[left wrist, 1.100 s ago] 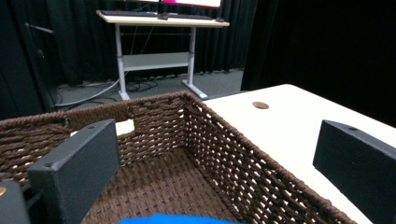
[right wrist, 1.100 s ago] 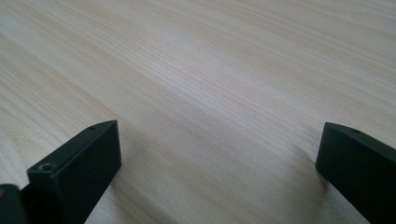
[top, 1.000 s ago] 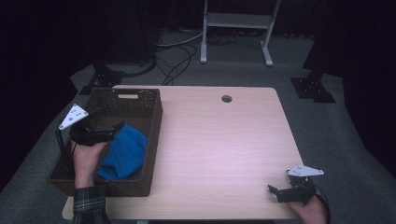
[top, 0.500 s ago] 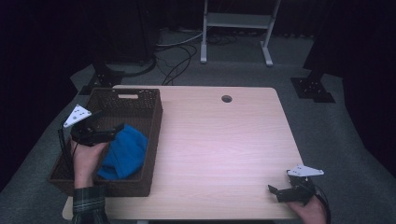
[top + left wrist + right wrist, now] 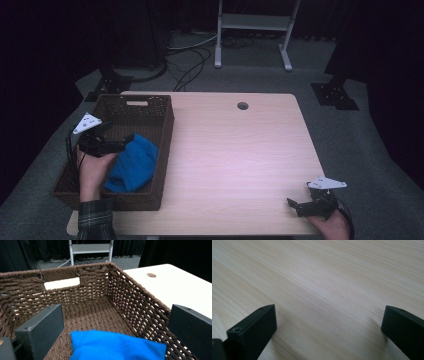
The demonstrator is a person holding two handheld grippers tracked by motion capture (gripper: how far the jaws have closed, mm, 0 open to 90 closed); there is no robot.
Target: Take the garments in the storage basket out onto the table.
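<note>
Comparing against the two earlier high-view frames, we saw the left gripper had drifted back and toward the basket's left side, off the blue cloth. A second before, it sat tighter over the cloth's top edge; now it hovered just beside and above it, held by the left hand.

In the left gripper view its jaws stood wide apart with nothing between them. The cloth lay below and ahead of them, loose on the basket floor, against the right wall. No contact that we could see.

The cloth sat in the near half of the wicker basket, bunched, not hanging over the rim. The basket was at the left end of the table, and the far half of it was bare.

The right gripper had not moved across the frames: parked at the near right corner of the table, well apart from the basket. Its own view showed the jaws spread wide, low over bare wood, holding nothing.

Our read: the cloth was released and the drop into the basket was done. The left gripper's backing off looked like a retreat, not a regrasp. Nothing else on the table looked left to move. Only risk we saw was a jaw catching the basket wall on the way out.
</note>
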